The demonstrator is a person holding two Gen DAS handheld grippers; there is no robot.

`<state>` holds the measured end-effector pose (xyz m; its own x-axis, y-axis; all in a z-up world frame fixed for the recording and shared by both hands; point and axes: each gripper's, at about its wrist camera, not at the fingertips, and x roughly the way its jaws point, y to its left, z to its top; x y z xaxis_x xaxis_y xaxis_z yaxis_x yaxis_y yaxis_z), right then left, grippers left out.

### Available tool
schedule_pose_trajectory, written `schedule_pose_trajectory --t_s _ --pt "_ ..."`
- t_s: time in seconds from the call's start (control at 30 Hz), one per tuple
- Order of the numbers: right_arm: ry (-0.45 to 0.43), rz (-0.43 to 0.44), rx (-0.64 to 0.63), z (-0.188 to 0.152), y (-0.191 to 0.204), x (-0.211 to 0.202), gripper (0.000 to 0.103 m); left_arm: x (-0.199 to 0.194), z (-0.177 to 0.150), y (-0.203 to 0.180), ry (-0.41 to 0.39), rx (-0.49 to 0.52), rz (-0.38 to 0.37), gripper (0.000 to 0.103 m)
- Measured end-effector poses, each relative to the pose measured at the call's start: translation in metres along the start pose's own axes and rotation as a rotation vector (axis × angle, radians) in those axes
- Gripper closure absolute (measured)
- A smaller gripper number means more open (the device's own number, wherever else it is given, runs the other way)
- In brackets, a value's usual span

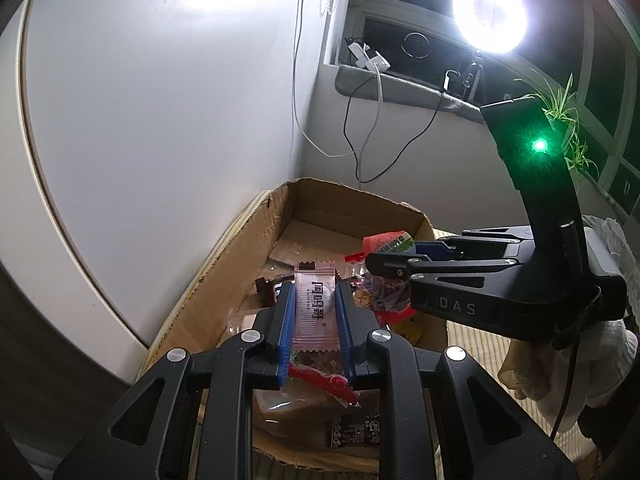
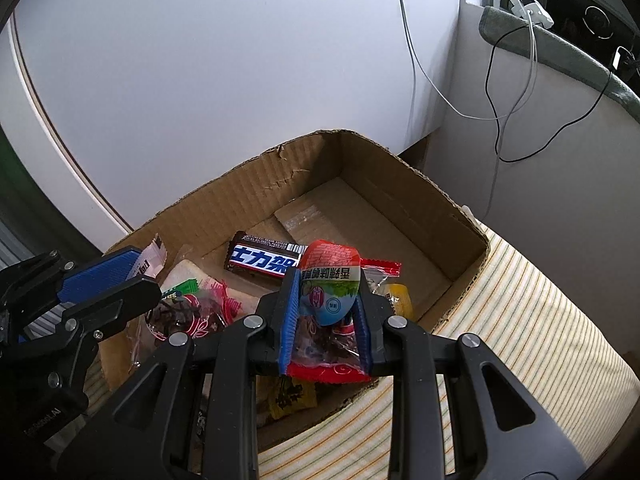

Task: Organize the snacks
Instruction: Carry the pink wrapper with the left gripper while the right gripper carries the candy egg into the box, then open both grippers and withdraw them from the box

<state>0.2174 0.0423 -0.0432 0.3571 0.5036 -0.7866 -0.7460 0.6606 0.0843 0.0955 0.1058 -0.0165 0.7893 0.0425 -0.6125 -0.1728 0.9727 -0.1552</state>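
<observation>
**Two clamped packets over the snack box**

Hidden or unclear: we cannot read most wrappers under the grippers; black gripper frames cover the box's [image 2: 420, 188] near end in both views. The striped cloth [image 2: 520, 320] runs off the frame. We cannot tell whether either packet touches the pile.

Surface and room: the open cardboard box sits on the striped cloth, against a white wall [image 1: 160, 100]. Right of it, cables [image 1: 360, 128] hang from a sill, a lamp [image 1: 489, 12] glares, and a plant [image 1: 568, 120] stands by a dark window.

Snacks, left to right: the left gripper [image 1: 316, 292] is clenched on a pink-white packet [image 1: 316, 304], held over the box's left part. Below lie a clear bag with red print [image 2: 188, 312] and a dark chocolate bar [image 2: 264, 260]. The right gripper [image 2: 326, 304] is clenched on a red packet with a blue-green label [image 2: 330, 280], over the box's right side. A yellow sweet [image 2: 398, 296] lies just right of it.
</observation>
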Motion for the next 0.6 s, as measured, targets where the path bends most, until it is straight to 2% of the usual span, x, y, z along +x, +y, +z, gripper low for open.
schedule_pose_trajectory --t_s 0.1,0.17,0.27,0.33,0.4,0.43,0.5,0.6 --pt "-0.002 -0.006 0.001 0.001 0.000 0.001 0.077 0.000 -0.001 0.000 0.000 0.004 0.002 0.084" --pt "-0.002 -0.008 0.004 0.001 -0.001 0.003 0.075 0.000 -0.001 0.000 0.001 0.005 0.005 0.076" --pt "-0.013 -0.027 0.005 0.001 -0.002 0.001 0.050 -0.001 -0.001 0.001 -0.002 -0.001 0.009 0.073" --pt "-0.024 -0.035 0.011 0.001 -0.003 -0.002 0.046 -0.002 -0.001 0.003 -0.003 -0.003 0.011 0.072" --pt "-0.026 -0.038 0.015 0.001 -0.005 -0.003 0.044 -0.003 -0.001 0.004 -0.004 -0.003 0.015 0.064" --pt "-0.026 -0.044 0.013 0.001 -0.005 -0.004 0.040 -0.003 -0.001 0.004 -0.007 -0.002 0.016 0.058" --pt "-0.033 -0.056 0.011 0.001 -0.006 -0.005 0.031 -0.005 -0.001 0.004 -0.010 0.000 0.017 0.055" --pt "-0.047 -0.069 0.010 0.001 -0.007 -0.009 0.023 -0.007 -0.001 0.004 -0.014 0.001 0.025 0.044"
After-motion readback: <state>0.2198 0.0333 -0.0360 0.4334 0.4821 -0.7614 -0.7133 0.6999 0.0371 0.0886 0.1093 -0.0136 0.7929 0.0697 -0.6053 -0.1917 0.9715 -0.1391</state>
